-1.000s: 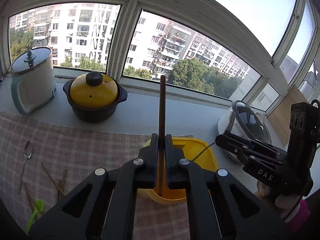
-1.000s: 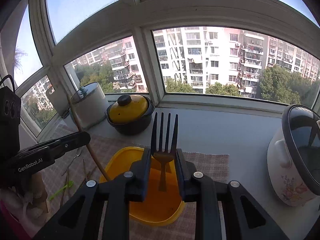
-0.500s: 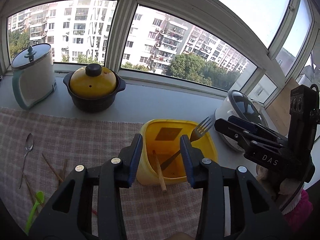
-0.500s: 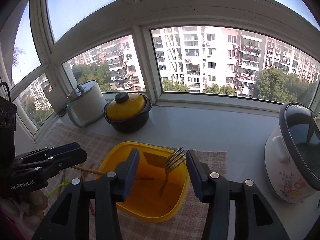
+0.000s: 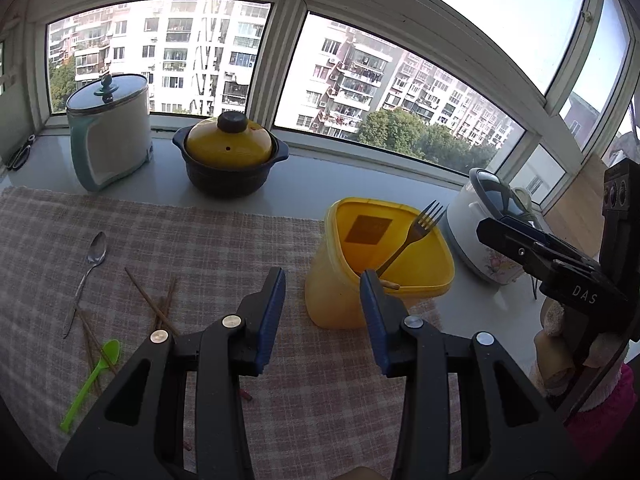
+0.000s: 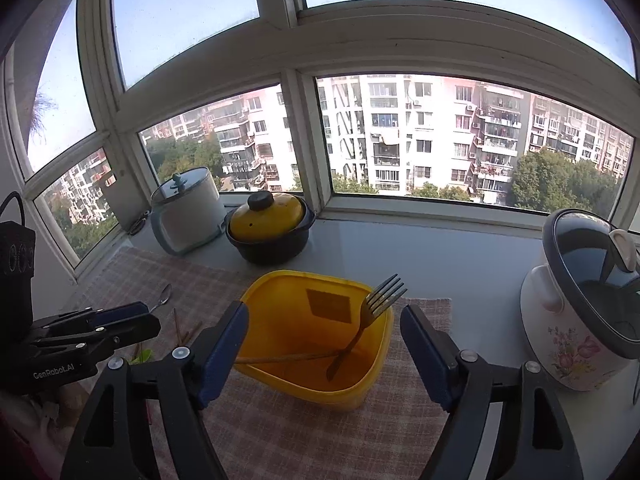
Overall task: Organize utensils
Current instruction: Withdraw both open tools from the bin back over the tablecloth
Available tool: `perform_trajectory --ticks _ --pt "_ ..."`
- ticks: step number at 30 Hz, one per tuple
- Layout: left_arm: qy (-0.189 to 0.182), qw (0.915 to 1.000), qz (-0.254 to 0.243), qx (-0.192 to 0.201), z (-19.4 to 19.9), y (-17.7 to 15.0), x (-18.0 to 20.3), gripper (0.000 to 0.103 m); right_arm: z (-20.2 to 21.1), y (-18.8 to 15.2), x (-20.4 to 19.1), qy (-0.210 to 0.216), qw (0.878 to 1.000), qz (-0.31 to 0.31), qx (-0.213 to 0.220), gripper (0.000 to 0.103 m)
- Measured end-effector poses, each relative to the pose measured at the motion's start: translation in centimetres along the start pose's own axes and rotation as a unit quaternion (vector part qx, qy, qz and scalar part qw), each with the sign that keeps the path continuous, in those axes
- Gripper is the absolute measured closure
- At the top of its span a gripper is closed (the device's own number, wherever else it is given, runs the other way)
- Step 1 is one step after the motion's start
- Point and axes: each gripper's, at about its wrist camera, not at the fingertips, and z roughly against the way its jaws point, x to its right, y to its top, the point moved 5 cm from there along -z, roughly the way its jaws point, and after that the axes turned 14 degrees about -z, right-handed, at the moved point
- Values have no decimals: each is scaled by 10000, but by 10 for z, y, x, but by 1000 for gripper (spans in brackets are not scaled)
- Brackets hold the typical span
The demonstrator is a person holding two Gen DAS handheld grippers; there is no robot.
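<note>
The checked cloth (image 5: 208,248) lies bare between the spoon (image 5: 93,256) and the yellow tub (image 5: 384,264) — room to pass there. Loose chopsticks (image 5: 154,304) and a green spoon (image 5: 94,376) clutter its left part. Behind, a kettle (image 5: 108,136) and lidded pot (image 5: 230,156) line the sill; a rice cooker (image 6: 584,304) crowds the tub's right — a fork (image 6: 368,320) leans out of it.

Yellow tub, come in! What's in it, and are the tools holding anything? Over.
Left tool open, empty. Right tool opening, empty. Fork and one chopstick in yellow tub. Spoon, chopsticks on cloth.
</note>
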Motion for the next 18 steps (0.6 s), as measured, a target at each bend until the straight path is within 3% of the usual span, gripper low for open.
perform_trajectory --ticks 4,8,11,18 --pt "54 9999 132 67 17 -22 -25 64 8 -11 -10 121 9999 -34 -11 14" --pt "261 9995 144 -130 29 -46 -58 64 14 -24 -24 200 9998 -60 29 11" --pt "424 9983 178 -350 36 -65 -89 64 17 -33 -39 199 9996 58 174 1" --pt "594 9941 377 -823 49 -106 -160 64 5 -54 -80 239 9990 343 127 0"
